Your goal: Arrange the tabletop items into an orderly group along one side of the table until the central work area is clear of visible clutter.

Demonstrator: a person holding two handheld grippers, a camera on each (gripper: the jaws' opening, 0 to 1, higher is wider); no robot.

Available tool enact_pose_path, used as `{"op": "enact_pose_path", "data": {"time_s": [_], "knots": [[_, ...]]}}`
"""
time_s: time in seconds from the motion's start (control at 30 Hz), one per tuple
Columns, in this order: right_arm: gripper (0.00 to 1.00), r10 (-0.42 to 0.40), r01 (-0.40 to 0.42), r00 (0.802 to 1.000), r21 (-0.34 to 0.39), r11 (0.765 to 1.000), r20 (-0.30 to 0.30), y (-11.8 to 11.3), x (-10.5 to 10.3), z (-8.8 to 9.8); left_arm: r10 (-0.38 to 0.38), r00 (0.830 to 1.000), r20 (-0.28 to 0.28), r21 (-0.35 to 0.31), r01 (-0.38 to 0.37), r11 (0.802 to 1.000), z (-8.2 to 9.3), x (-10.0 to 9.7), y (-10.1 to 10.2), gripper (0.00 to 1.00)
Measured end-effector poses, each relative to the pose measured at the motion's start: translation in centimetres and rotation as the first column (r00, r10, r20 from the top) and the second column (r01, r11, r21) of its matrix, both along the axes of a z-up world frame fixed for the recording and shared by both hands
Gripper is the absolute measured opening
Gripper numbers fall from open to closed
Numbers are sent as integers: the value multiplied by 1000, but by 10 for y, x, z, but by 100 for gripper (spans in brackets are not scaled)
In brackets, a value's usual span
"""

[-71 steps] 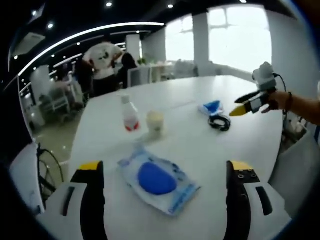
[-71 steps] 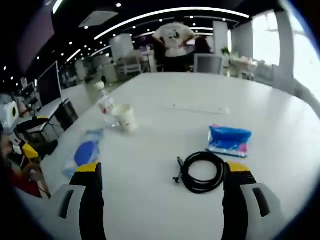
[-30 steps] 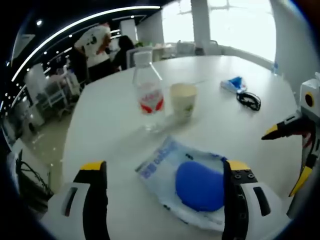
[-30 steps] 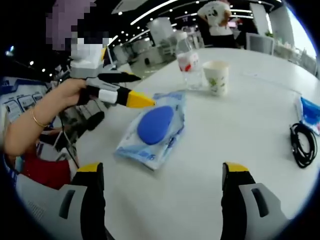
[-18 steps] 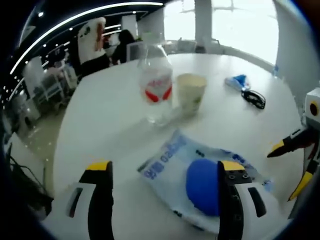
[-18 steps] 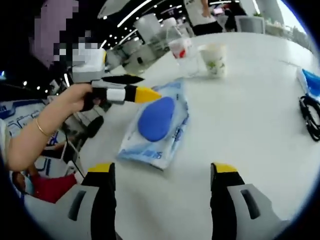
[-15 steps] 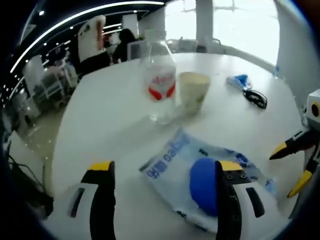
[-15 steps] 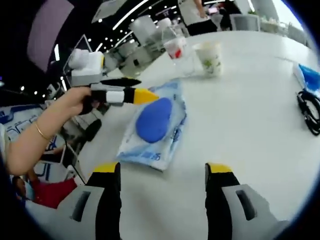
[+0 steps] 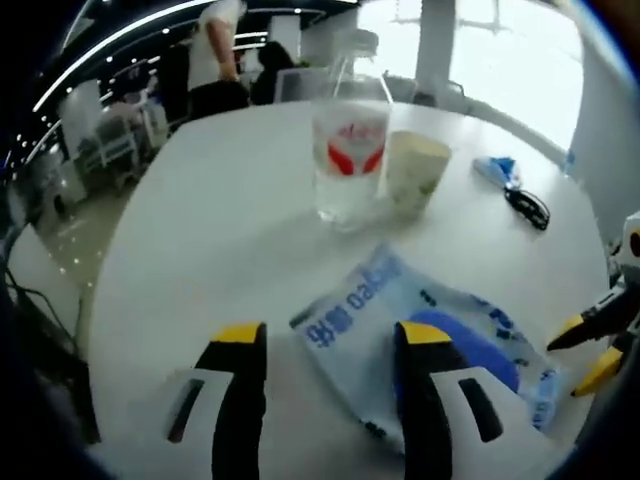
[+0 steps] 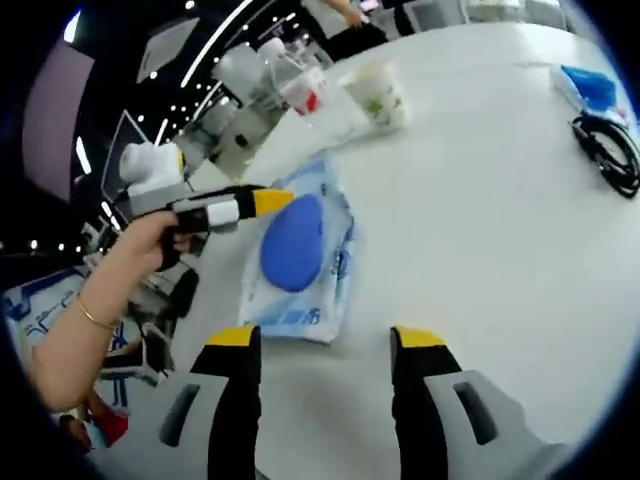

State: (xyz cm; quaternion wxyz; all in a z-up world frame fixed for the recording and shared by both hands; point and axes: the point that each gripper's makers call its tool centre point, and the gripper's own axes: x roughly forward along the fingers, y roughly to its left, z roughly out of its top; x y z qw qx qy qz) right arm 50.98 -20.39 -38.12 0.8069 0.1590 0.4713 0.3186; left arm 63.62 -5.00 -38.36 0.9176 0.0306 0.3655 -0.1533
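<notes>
The left gripper (image 9: 325,345) hangs low over the white desk (image 9: 190,250) with its jaws partly apart, straddling the near corner of the blue-and-white packet (image 9: 420,345) without pinching it, most likely lining up a grasp so the packet can join the others. Beyond stand a clear bottle (image 9: 350,150) and a paper cup (image 9: 415,172) just beside each other, with a small blue pouch (image 9: 497,170) and a black cable coil (image 9: 528,205) farther off.

In the right gripper view, the right gripper (image 10: 318,345) is partly open and empty above bare desk, the packet (image 10: 297,250) just ahead. The left gripper (image 10: 270,202) reaches over the packet's far edge. Bottle (image 10: 305,92) and cup (image 10: 375,92) sit beyond; pouch (image 10: 590,85) and coil (image 10: 612,145) lie well apart to the side, so the items are not yet grouped
</notes>
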Motion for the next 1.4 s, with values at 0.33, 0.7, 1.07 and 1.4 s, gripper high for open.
{"op": "enact_pose_path", "data": {"time_s": [0.33,0.7,1.07,1.4], "knots": [[35,-16,16,999,11,1000,-45,5,-4,-3,11,1000,-17,-43,-11,999,-4,-1,-6,38],[20,-34,35,997,18,999,-65,10,-1,-4,27,999,-33,-19,-28,999,-6,-2,-7,29],[1,-56,55,997,-18,998,-45,0,9,-10,87,994,-69,37,-84,996,-5,-7,0,6],[1,-73,73,997,-41,997,-5,-12,24,-7,85,992,-89,73,-78,994,-1,-13,0,0]]}}
